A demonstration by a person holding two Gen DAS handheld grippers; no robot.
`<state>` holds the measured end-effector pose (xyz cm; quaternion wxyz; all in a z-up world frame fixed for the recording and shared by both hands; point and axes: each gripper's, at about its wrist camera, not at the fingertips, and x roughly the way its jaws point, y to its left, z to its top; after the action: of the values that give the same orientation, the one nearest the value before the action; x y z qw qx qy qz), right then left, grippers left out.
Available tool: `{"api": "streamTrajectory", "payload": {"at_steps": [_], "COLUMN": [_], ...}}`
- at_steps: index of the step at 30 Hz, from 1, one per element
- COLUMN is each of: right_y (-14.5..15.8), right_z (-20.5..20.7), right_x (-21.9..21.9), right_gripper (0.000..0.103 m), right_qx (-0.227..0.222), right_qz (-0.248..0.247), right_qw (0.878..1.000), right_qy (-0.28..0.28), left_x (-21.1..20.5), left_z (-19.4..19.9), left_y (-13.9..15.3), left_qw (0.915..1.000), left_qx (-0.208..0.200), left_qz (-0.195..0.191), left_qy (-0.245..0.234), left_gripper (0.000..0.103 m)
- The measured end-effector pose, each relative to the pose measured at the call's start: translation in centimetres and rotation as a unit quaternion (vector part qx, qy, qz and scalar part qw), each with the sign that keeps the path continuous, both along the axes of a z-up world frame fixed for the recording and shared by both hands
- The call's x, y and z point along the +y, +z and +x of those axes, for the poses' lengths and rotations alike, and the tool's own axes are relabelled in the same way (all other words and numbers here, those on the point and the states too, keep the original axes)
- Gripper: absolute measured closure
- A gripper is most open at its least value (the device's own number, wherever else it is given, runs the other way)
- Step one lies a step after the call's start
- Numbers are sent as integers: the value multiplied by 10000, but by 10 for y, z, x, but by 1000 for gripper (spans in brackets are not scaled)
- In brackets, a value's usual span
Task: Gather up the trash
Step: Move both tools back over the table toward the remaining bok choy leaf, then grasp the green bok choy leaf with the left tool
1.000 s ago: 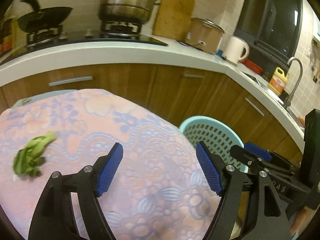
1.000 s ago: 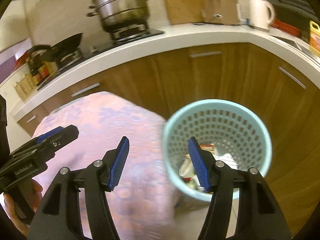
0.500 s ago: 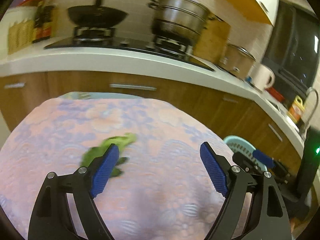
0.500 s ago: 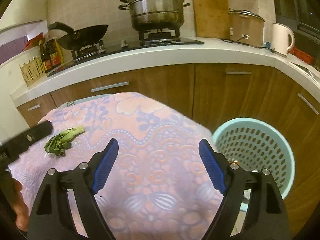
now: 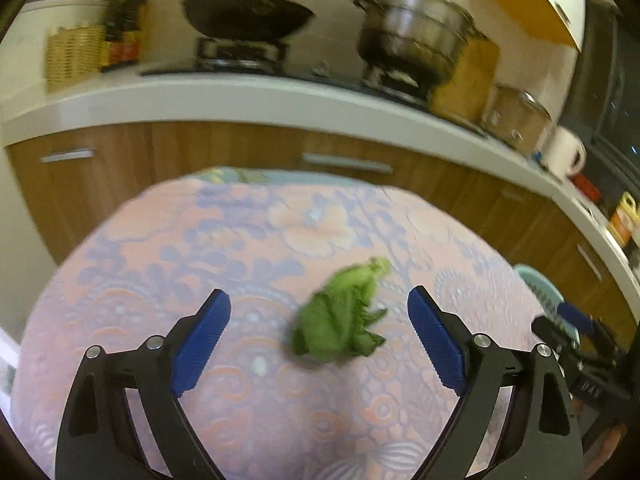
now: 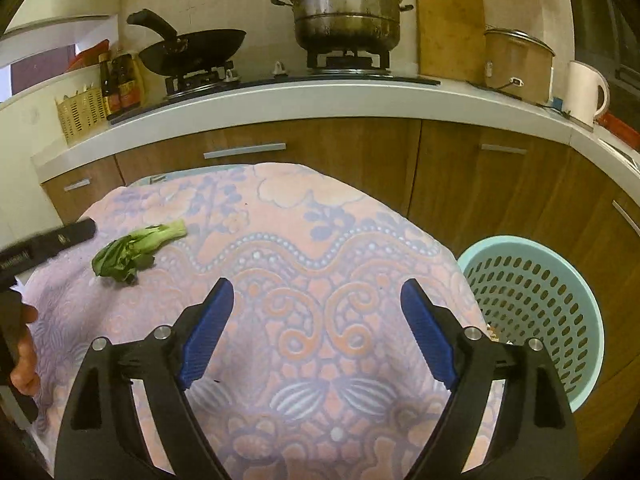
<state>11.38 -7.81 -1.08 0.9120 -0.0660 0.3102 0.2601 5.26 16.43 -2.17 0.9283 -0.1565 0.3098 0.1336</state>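
A green leafy vegetable scrap [image 5: 340,316] lies on the pink and purple patterned tablecloth [image 5: 280,232]. In the left wrist view it sits between and just beyond my open blue fingers. My left gripper [image 5: 319,344] is open and empty above the cloth. The scrap also shows at the left of the right wrist view [image 6: 136,250], with the left gripper's tip beside it. My right gripper [image 6: 317,328] is open and empty over the cloth's middle. A light blue perforated trash basket [image 6: 532,308] stands at the table's right side.
A wood-fronted counter [image 6: 320,148] curves behind the table, with a black wok [image 6: 192,54], a steel steamer pot [image 6: 346,4], a cutting board, a cooker and a white kettle [image 6: 586,92]. The basket's rim [image 5: 536,284] shows at the right in the left wrist view.
My left gripper has swung left from the basket side toward the vegetable scrap, which now lies between its fingers. My right gripper has moved from over the basket to over the table.
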Motion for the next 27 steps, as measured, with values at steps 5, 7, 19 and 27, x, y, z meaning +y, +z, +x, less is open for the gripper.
{"api": "streamTrajectory", "payload": {"at_steps": [5,7,19,27], "right_y": [-2,-2,0,0], "right_z": [4,4,1,5], "right_x": [-3,-4,-5,-11], "right_gripper": [22,22,22,21], "right_qx": [140,133,62,146], "right_qz": [39,57,88,198], "right_qw": [9999,9999,9999,9996], "right_qy": [-61,-70,-69,-143], "left_x": [-12,-13,-21,-25], "left_z": [30,34,37,31], "left_y": [-19,-26,-31,-25], "left_qw": [9986,9979,9957,9973], "left_qx": [451,590,824,605], "left_qz": [121,77,428,403], "left_qy": [-239,-237,-67,-84], "left_gripper": [20,29,75,85]}}
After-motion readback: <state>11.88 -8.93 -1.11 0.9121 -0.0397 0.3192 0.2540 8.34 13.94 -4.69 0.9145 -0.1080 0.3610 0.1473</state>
